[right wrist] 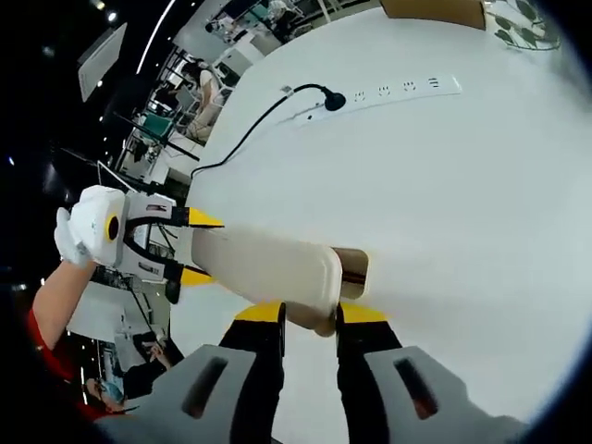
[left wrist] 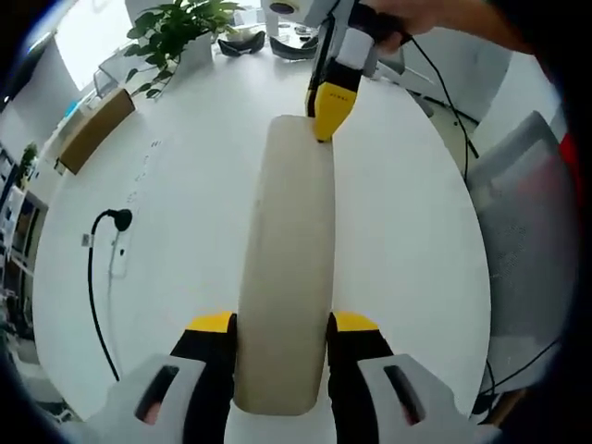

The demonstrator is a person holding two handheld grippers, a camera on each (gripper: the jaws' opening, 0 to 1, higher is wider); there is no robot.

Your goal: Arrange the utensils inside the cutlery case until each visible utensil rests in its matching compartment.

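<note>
You held the beige cutlery case lengthwise above the white table, your left gripper and right gripper clamped on opposite ends.

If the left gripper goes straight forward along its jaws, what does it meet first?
The left gripper already clamps the near end of the beige cutlery case. Straight ahead along the case, it would probably first meet the right gripper at the far end, though depth is unclear.

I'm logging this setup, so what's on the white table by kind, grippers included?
Cutlery case: 1
Grippers: 2, left gripper, right gripper
Power strip: 1
Potted plant: 1
Cardboard box: 1
Total: 6
</note>
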